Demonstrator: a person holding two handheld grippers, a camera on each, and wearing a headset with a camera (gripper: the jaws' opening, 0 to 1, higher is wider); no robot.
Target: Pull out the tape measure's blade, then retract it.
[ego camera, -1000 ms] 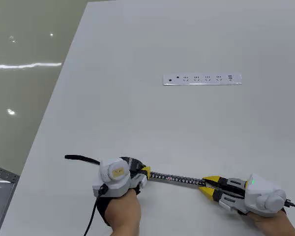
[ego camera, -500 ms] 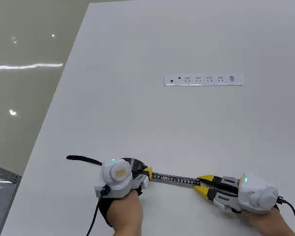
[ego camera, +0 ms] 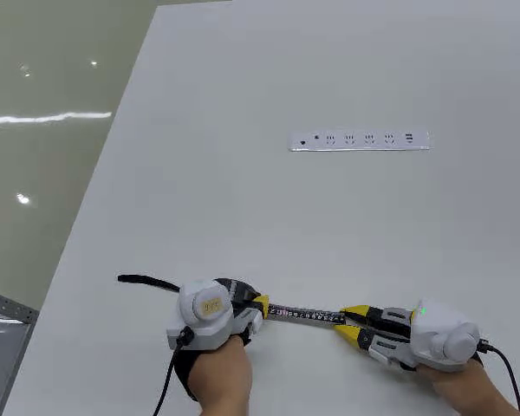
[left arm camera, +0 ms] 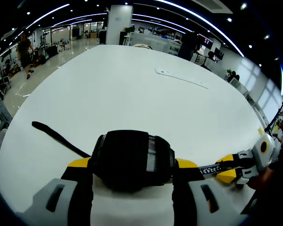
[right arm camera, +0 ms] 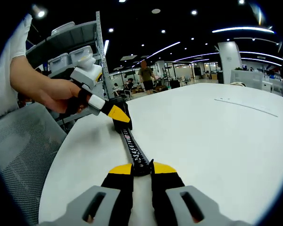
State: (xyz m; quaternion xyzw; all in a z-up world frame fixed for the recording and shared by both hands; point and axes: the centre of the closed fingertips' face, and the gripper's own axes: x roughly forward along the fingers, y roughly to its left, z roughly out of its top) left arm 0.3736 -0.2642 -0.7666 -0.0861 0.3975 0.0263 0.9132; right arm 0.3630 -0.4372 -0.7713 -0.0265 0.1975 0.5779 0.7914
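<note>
Tape measure (ego camera: 231, 289) on table (ego camera: 329, 217) near front edge, clamped in left gripper (left arm camera: 132, 165); blade (right arm camera: 132, 143) end pinched in right gripper (right arm camera: 142, 168), short length out. Apparently mid-stroke; next, feed blade back slowly, kept straight.

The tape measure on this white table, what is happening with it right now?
A person handles the tape measure with two tools. The left hand-held gripper is shut on its case, and the right hand-held gripper pinches the end of the blade. The blade is drawn out a short way, stretched between them over the white table.
</note>
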